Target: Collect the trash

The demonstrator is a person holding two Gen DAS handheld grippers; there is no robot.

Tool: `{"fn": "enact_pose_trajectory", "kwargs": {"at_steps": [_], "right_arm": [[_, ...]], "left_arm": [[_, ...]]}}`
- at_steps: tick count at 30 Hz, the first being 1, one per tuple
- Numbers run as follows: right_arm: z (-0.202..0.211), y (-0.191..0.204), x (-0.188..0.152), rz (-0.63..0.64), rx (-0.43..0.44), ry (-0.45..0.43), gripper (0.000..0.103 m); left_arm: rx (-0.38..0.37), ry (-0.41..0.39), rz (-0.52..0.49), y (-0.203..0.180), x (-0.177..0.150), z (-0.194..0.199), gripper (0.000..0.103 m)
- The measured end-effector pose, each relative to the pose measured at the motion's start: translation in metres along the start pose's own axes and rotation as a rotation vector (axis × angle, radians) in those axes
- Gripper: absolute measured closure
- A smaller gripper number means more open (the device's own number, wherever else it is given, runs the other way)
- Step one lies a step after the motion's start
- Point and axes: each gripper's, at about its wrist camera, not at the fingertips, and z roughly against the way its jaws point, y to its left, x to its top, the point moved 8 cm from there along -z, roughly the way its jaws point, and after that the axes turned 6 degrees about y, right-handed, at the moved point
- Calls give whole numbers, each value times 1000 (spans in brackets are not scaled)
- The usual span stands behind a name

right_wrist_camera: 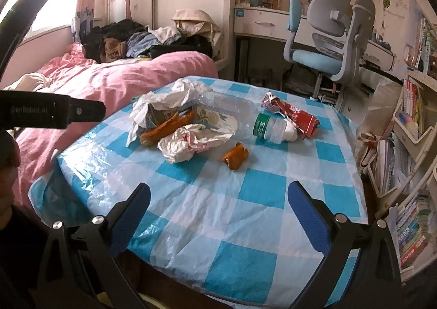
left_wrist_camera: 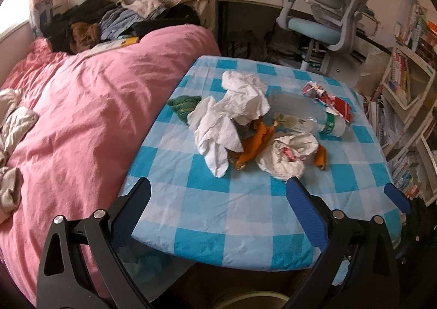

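Hovering spread and empty above the near counter (right_wrist_camera: 218, 213) edge, each hand-held gripper (left (left_wrist_camera: 218, 194), right (right_wrist_camera: 218, 199)) faces the trash pile (left_wrist_camera: 245, 123) at mid-counter; a crushed bottle (right_wrist_camera: 245, 120) lies farthest, well apart.

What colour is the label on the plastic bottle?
Green, with white lettering, on the plastic bottle; clearest in the right wrist view.

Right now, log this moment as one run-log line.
phase: approach | left gripper: open, empty | right gripper: open, empty | trash pile: on checked table, untouched | clear bottle: lying flat
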Motion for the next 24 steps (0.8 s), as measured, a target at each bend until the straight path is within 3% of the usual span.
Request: {"fn": "enact_pose_trajectory", "kwargs": {"at_steps": [10,16,18,20,24], "right_arm": [[-1,-16,-3,-49,29,54,6],[-13,-25,14,-52,56,76,9],[-23,-27,20,-33,55,90,16],[-37,-28,23,-30,62,119,33],[-60,-34,24,-72,86,165,51]], "left_arm": [[12,64,43,6,-3,-23,7],[27,94,62,9,3,-36,8],[29,94,58,8,4,-37,8],[27,101,64,9,4,-40,8],[41,114,97,20,10,-46,8]]}}
